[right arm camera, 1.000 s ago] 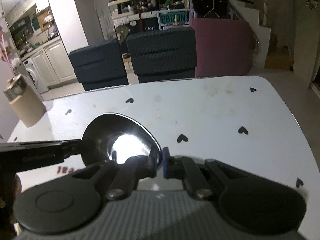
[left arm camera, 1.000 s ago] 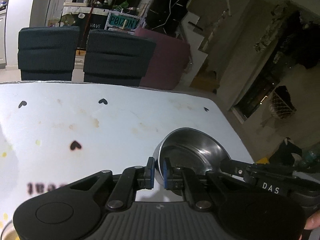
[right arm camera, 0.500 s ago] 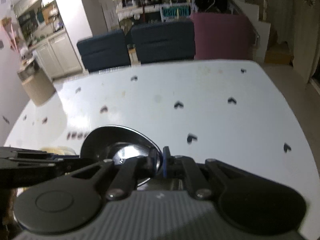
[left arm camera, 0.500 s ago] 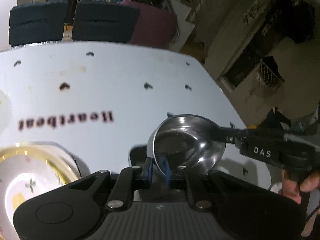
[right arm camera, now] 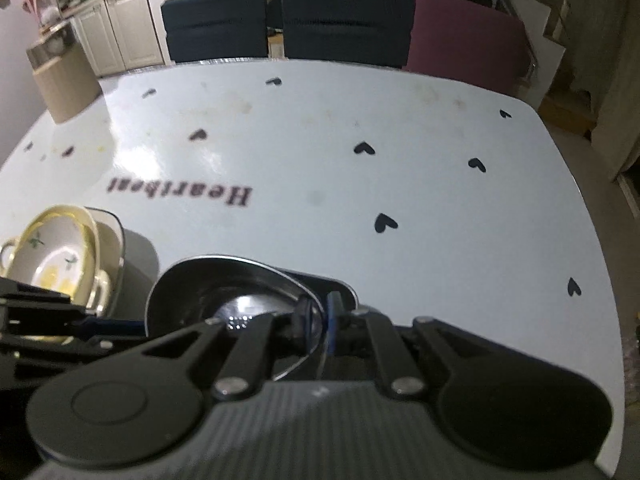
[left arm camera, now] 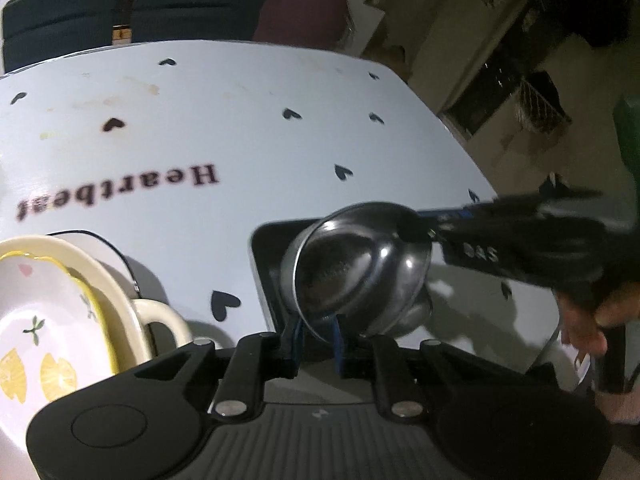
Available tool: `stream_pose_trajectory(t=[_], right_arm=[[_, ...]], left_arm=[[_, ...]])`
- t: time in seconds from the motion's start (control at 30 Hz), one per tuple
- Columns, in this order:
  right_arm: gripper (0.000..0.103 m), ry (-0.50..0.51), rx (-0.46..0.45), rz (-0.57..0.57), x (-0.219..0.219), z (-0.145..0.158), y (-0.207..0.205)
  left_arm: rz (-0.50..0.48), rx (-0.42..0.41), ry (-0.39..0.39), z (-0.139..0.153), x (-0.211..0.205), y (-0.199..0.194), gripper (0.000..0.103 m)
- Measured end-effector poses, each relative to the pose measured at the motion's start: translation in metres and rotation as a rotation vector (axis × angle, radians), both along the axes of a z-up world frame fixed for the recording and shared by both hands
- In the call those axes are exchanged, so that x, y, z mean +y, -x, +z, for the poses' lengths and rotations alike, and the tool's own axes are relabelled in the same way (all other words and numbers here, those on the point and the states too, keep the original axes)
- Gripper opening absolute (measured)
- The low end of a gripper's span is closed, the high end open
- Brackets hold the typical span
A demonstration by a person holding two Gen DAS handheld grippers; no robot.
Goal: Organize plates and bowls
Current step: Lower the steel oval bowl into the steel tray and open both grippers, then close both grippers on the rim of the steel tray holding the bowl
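A steel bowl (left arm camera: 360,264) hangs tilted above a dark tray (left arm camera: 272,240) on the white heart-print table. My left gripper (left arm camera: 316,340) is shut on the bowl's near rim. My right gripper (right arm camera: 318,330) is shut on the opposite rim of the bowl (right arm camera: 224,292) and shows in the left wrist view (left arm camera: 440,226) at the bowl's far edge. A lemon-print bowl (left arm camera: 44,320) sits nested in a cream handled dish (left arm camera: 160,320) to the left, and both show in the right wrist view (right arm camera: 52,256).
The table (right arm camera: 360,184) carries the word "Heartbeat" and several stains. A beige canister (right arm camera: 64,76) stands at the far left corner. Dark chairs (right arm camera: 280,24) and a maroon one (right arm camera: 464,36) line the far edge. The table's right edge drops to the floor.
Both grippers have pulled the steel bowl back toward the near edge and raised it, tilted, over the dark tray. The stacked lemon bowl and dish have come closer in view.
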State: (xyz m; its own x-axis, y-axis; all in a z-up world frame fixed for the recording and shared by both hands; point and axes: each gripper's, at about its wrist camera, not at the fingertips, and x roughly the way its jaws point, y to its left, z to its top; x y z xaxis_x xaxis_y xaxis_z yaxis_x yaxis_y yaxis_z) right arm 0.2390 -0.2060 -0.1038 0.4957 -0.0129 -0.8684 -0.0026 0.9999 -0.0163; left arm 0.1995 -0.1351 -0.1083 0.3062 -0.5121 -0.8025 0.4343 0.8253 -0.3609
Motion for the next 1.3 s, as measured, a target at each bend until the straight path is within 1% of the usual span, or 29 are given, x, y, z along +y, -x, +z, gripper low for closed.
stream_pose_trajectory(t=[0.13, 0.3, 0.5, 0.67, 0.77, 0.83, 0.93, 1.03, 1.17, 1.3], right_arm=[[0.011, 0.034, 0.036, -0.01, -0.004, -0.009, -0.008], [0.011, 0.064, 0.089, -0.021, -0.006, -0.021, -0.017], [0.012, 0.068, 0.097, -0.014, -0.005, -0.025, -0.025], [0.014, 0.102, 0.097, 0.011, 0.003, -0.026, -0.031], [0.017, 0.112, 0.125, 0.026, 0.007, -0.032, -0.035], [0.017, 0.127, 0.129, 0.046, 0.01, -0.032, -0.035], [0.021, 0.094, 0.113, 0.044, 0.009, -0.026, -0.035], [0.021, 0.057, 0.089, 0.031, 0.004, -0.019, -0.034], [0.021, 0.017, 0.071, 0.01, -0.003, -0.012, -0.031], [0.021, -0.007, 0.065, -0.003, -0.011, -0.007, -0.024]], left_arm=[[-0.037, 0.012, -0.009, -0.006, -0.009, 0.002, 0.016], [-0.042, 0.018, -0.008, -0.009, -0.012, 0.0, 0.018], [-0.054, 0.029, -0.021, -0.014, -0.015, -0.003, 0.019], [-0.061, 0.045, -0.016, -0.015, -0.014, -0.002, 0.026], [-0.068, 0.049, 0.004, -0.01, -0.011, -0.001, 0.032], [-0.072, 0.037, 0.021, -0.002, -0.009, 0.0, 0.039], [-0.072, -0.005, 0.03, 0.01, -0.007, -0.001, 0.04], [-0.044, -0.052, 0.027, 0.018, -0.006, -0.008, 0.04], [-0.005, -0.089, 0.016, 0.018, -0.009, -0.021, 0.038], [-0.007, -0.111, -0.013, 0.013, -0.02, -0.034, 0.038]])
